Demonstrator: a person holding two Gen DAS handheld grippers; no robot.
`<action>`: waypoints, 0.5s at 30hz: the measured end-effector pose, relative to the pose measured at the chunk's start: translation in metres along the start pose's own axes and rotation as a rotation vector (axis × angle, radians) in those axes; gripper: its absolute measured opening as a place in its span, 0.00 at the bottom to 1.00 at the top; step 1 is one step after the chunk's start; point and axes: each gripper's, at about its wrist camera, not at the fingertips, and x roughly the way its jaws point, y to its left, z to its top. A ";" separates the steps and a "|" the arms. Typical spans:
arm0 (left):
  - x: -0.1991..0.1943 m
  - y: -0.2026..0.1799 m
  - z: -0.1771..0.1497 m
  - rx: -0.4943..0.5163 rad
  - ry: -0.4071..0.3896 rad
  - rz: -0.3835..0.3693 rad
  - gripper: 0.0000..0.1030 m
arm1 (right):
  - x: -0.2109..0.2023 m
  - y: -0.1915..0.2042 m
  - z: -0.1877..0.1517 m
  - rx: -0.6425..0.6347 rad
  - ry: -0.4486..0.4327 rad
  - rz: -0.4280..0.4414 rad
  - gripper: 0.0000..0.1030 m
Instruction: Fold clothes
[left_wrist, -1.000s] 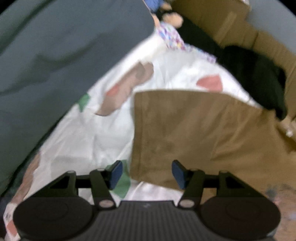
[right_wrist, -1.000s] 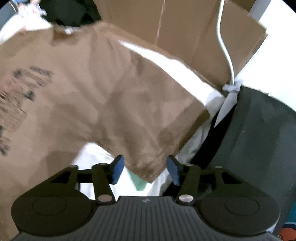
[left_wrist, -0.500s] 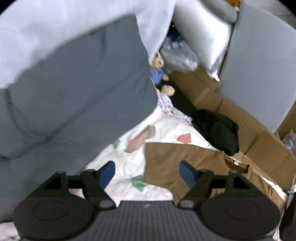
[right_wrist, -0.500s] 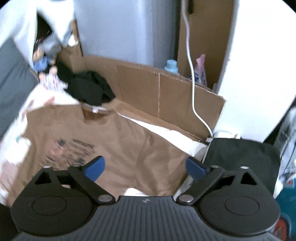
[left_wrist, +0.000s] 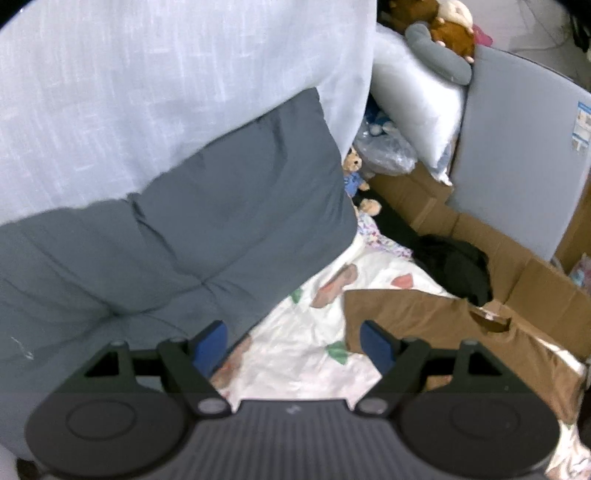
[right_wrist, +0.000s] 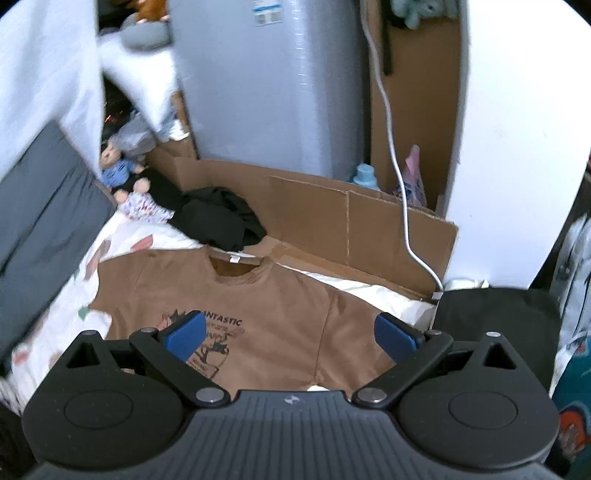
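Both claws wide, empty; brown T-shirt print only in right view, sleeve-edge in left.

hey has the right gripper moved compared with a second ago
Yes. The right gripper has pulled up and back from the brown T-shirt: earlier its sleeve filled the view, now the whole front shows.

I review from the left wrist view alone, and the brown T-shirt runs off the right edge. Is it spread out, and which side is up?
Observer: Spread flat, front up. The right wrist view shows the brown T-shirt with a printed graphic on its chest.
Operator: Do the right tongs hold it?
Observer: No. The right tongs are open, with nothing between the pads.
Operator: Anything past its far sleeve?
Observer: A black fabric item lies just beyond that sleeve.
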 end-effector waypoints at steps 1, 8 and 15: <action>0.001 0.002 -0.001 -0.009 -0.008 -0.003 0.80 | -0.003 0.001 -0.003 -0.001 -0.006 -0.002 0.97; 0.046 0.012 -0.033 -0.055 0.031 -0.048 0.80 | -0.002 0.023 -0.031 -0.051 -0.068 -0.029 0.97; 0.105 0.014 -0.089 -0.030 0.143 -0.162 0.76 | 0.040 0.029 -0.039 -0.005 0.094 -0.017 0.97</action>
